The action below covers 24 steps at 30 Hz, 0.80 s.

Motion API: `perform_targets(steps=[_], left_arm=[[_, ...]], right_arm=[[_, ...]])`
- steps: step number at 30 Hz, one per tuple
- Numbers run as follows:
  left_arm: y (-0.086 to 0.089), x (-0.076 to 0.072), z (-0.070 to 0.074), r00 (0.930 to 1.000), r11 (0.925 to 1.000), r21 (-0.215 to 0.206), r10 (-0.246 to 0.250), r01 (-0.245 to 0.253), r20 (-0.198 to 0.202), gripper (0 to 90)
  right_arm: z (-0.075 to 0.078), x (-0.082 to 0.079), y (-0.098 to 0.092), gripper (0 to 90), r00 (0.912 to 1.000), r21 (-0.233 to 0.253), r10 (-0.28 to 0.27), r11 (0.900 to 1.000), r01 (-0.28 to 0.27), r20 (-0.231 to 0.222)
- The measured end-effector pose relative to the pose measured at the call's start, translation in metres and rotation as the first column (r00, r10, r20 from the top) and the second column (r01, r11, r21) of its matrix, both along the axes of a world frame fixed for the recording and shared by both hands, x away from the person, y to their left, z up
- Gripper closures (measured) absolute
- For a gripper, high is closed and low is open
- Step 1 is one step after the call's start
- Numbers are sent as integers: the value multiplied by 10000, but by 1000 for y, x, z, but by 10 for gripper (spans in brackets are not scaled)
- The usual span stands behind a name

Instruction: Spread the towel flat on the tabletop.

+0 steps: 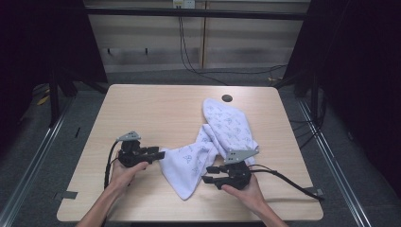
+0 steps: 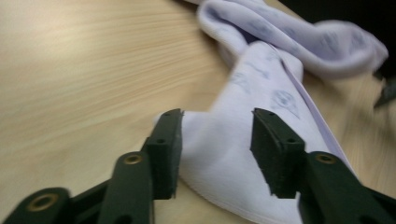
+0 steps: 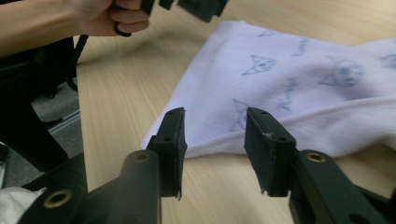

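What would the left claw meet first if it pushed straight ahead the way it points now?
Most likely the white towel: the left claw stands open with the near corner of the cloth lying between its jaws, so it would run onto the fabric almost at once.

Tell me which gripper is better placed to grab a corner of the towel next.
Left. The left gripper has its jaws open with a corner of the towel already between them. The right gripper is open too, but the towel's hem lies just beyond its jaw tips.
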State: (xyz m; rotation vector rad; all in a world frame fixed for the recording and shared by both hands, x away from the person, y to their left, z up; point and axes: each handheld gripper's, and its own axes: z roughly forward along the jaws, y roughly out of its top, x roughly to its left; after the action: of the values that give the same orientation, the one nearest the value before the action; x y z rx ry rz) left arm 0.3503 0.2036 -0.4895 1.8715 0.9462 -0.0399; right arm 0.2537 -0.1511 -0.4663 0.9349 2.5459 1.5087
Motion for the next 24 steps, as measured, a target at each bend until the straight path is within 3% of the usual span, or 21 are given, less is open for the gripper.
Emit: perform_targets(steps=[1,3,4,5,7,8,13,18,20,24], left_arm=[[-2,-1,0,9999,9999,106,7,-8,111,483],[-10,-3,-1,9996,9985,495,-233,223,186,489],[-15,-5,-3,9987,9957,788,-493,479,163,550],[-19,-6,-4,9973,9924,1019,-709,687,187,673],[-24,-8,-7,9932,9872,1098,-1168,1156,37,822],[-27,-9,-7,9921,9863,1073,-1258,1251,-4,845],[-32,-18,4,9877,9874,350,-1550,1543,182,857],[-28,-14,1,9938,9924,536,-1113,1110,36,857],[-28,-13,0,9940,9931,420,-1095,1098,-80,860],[-32,-13,1,9948,9947,194,-1006,1008,-132,860]], right_arm=[[-6,2,5,558,9998,125,101,9999,-99,-162],[-15,2,16,534,9993,-555,289,9980,-301,-228],[-18,1,23,530,9986,-746,495,9959,-509,-207],[-22,1,28,518,9972,-688,685,9951,-705,-308],[-27,-2,39,514,9945,-843,993,9912,-1018,-331],[-29,-3,43,509,9927,-817,1150,9897,-1177,-373],[-37,-7,54,486,9843,-1295,1705,9760,-1752,-465],[-37,-14,50,479,9800,-1550,1978,9676,-1991,-238],[-37,-19,45,479,9751,-1500,2200,9636,-2214,-257],[-38,-27,42,508,9767,-1738,2145,9623,-2092,119]])
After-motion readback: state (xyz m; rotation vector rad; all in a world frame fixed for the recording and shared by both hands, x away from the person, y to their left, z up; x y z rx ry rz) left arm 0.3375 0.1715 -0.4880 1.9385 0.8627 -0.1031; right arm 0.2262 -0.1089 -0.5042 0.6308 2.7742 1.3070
